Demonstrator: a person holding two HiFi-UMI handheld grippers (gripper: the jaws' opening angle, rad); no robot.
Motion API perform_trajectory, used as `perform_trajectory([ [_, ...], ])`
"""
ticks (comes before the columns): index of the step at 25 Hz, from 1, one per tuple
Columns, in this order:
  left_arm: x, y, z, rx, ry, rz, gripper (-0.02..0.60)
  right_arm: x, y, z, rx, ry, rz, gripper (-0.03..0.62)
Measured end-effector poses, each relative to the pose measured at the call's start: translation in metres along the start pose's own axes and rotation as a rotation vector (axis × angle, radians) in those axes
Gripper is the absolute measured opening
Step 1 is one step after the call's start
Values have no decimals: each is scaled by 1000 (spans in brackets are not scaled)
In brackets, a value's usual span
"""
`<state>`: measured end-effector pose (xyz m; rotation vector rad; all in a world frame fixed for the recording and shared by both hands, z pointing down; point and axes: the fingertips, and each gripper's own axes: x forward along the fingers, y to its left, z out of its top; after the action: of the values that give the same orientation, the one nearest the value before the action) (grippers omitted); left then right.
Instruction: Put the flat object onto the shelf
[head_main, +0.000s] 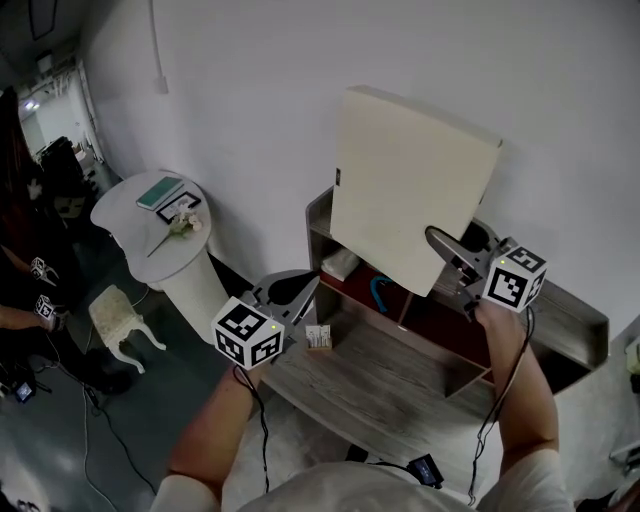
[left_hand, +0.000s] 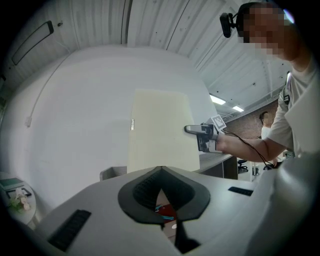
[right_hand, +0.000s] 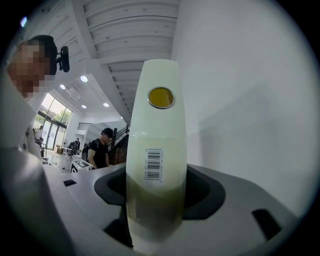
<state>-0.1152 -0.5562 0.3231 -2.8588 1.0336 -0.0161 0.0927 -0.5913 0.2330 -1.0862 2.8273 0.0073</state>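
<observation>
Right gripper (right_hand: 156, 192) jaws are clamped on the lower edge of the flat cream box (head_main: 410, 190), barcode facing the camera. The box stands on edge in the air above the shelf (head_main: 380, 375), close to the wall. Left gripper (head_main: 300, 290) is pinched closed on nothing, low by the shelf's front. This looks like the carry step. Next, the box needs lowering and levelling onto a board before release.

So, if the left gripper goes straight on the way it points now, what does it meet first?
Probably the lower part of the flat object, held by the right gripper above the shelf; depth is unclear.
</observation>
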Motion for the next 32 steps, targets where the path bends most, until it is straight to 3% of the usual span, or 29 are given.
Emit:
perform_trajectory([
  [18, 77, 18, -31, -34, 33, -41, 15, 37, -77, -22, -25, 40, 2, 284],
  [32, 88, 23, -46, -67, 50, -55, 15, 44, -85, -37, -37, 29, 41, 301],
])
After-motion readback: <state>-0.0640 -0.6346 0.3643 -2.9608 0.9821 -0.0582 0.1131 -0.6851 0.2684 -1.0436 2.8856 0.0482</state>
